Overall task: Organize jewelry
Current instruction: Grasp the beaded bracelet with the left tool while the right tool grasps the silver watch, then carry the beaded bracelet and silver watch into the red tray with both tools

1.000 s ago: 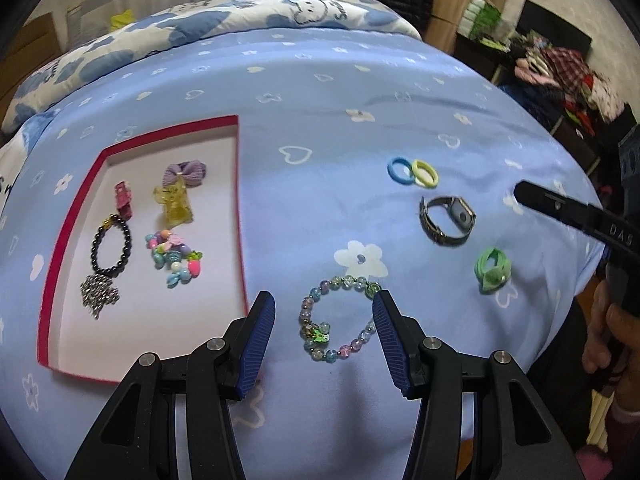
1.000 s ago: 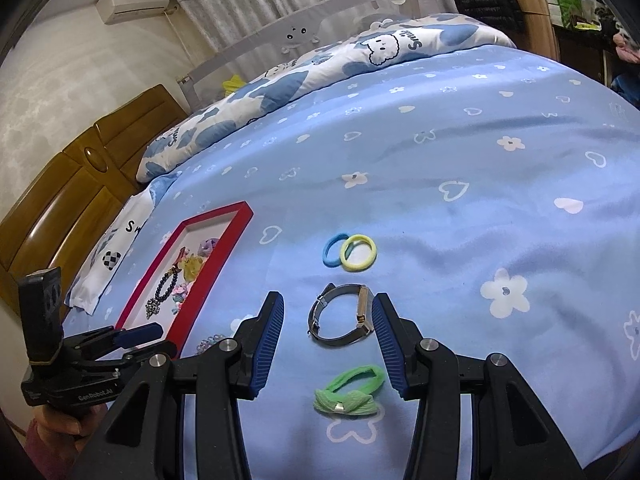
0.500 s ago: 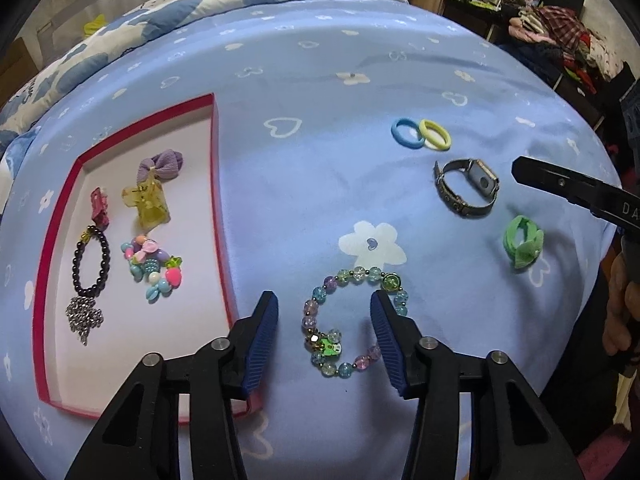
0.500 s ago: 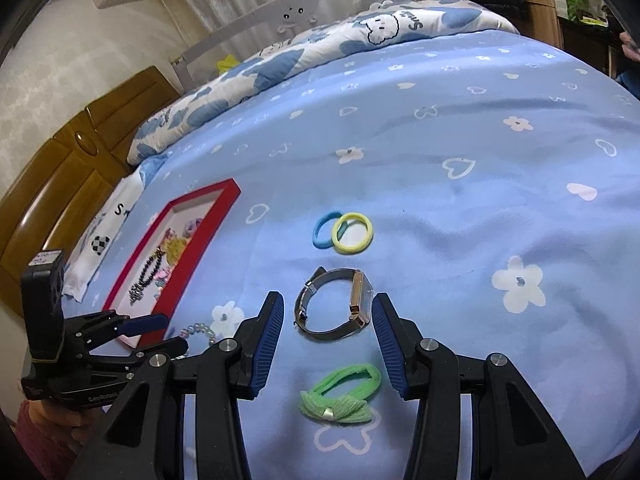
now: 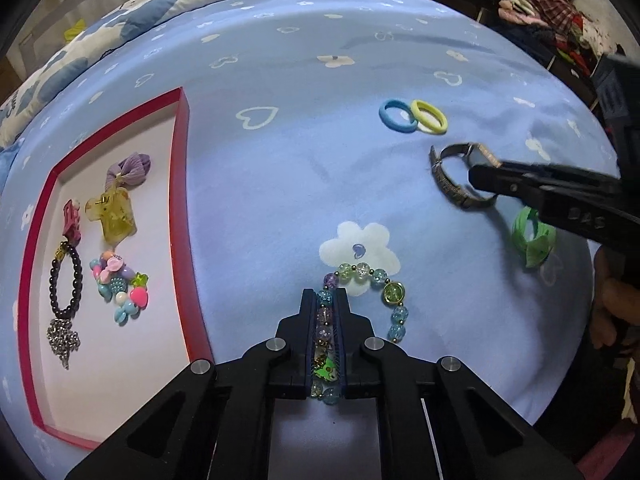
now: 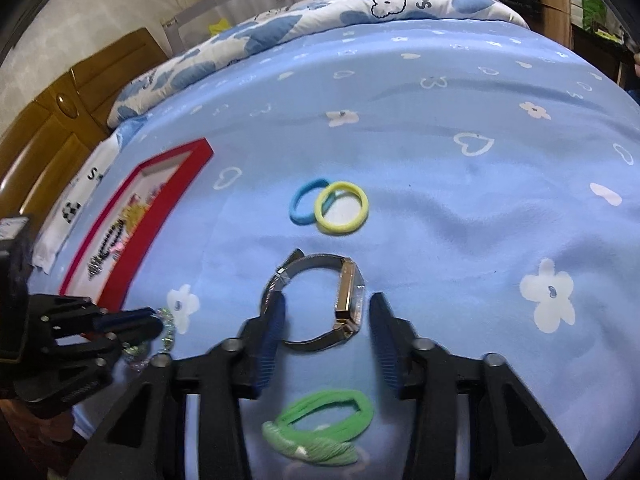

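Note:
My left gripper is shut on a pastel beaded bracelet lying on the blue bedspread, right of the red-rimmed tray. In the right wrist view the left gripper pinches the same bracelet. My right gripper is open, its fingers on either side of a metal watch. In the left wrist view it lies over the watch. A green hair tie lies under the right gripper.
The tray holds a black bead bracelet, a colourful bead bracelet, a yellow clip, a purple bow and a pink clip. Blue and yellow hair ties lie beyond the watch.
My left gripper moved down onto the beaded bracelet and shut on it. My right gripper moved forward and down around the watch, still open.

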